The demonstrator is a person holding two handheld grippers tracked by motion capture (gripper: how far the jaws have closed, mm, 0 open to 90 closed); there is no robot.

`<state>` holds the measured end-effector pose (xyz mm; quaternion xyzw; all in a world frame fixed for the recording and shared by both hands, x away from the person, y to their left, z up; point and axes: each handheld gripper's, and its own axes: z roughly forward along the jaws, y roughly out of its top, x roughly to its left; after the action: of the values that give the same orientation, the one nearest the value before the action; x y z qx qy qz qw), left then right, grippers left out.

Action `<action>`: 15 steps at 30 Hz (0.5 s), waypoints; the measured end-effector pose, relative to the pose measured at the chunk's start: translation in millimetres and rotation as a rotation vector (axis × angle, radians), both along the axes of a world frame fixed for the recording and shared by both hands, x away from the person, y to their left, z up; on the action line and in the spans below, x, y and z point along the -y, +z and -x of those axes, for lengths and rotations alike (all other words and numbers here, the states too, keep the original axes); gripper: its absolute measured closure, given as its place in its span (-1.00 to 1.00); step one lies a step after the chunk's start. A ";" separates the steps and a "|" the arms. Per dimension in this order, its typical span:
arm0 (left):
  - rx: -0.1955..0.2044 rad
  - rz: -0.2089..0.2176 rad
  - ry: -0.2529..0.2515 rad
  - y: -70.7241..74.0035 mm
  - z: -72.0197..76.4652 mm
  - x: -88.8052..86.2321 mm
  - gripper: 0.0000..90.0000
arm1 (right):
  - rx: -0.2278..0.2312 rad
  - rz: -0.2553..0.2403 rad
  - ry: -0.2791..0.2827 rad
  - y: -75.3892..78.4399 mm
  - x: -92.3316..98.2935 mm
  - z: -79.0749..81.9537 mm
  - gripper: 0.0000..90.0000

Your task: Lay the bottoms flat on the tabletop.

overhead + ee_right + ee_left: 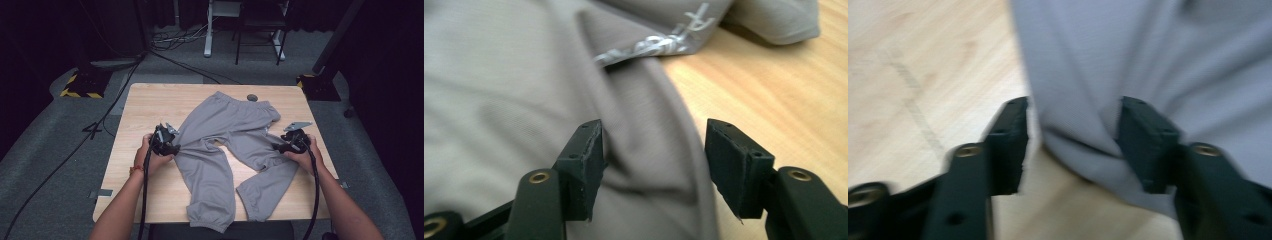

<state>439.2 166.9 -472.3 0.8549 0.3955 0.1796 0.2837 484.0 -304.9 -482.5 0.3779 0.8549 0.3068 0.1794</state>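
Grey sweatpants [225,135] lie spread on the wooden table [145,105], waistband at the far side, both legs running toward the near edge. My left gripper [172,142] sits at the outer edge of the left leg. Its jaws [1073,145] stand apart, with a fold of the grey fabric [1148,60] bunched between them. My right gripper [277,146] is at the outer edge of the right leg. Its jaws [651,160] are also apart, straddling the cloth's edge [499,75] without pressing it. A silver print [659,42] on the fabric lies just beyond them.
A small dark round object [252,97] rests on the table beside the waistband. The left leg's cuff [212,220] hangs over the near table edge. Cables [100,125] run across the grey floor at the left, and dark stand bases [82,85] flank the table's far corners.
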 end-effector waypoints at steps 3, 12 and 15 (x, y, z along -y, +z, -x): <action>0.039 0.035 -0.097 10.3 25.0 15.9 -0.21 | 0.034 -0.001 0.057 7.4 -3.4 25.7 -0.08; 0.010 0.004 -0.340 0.1 86.6 67.5 -0.27 | 0.050 0.015 0.188 13.1 -23.9 100.1 -0.06; -0.030 -0.023 -0.368 -9.6 94.6 71.3 -0.27 | 0.011 -0.005 0.212 8.1 -24.0 110.0 -0.06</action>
<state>344.6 95.6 -481.9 0.9186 0.2347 0.1163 0.2961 374.0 -280.9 -474.4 0.2840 0.8884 0.3281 0.1497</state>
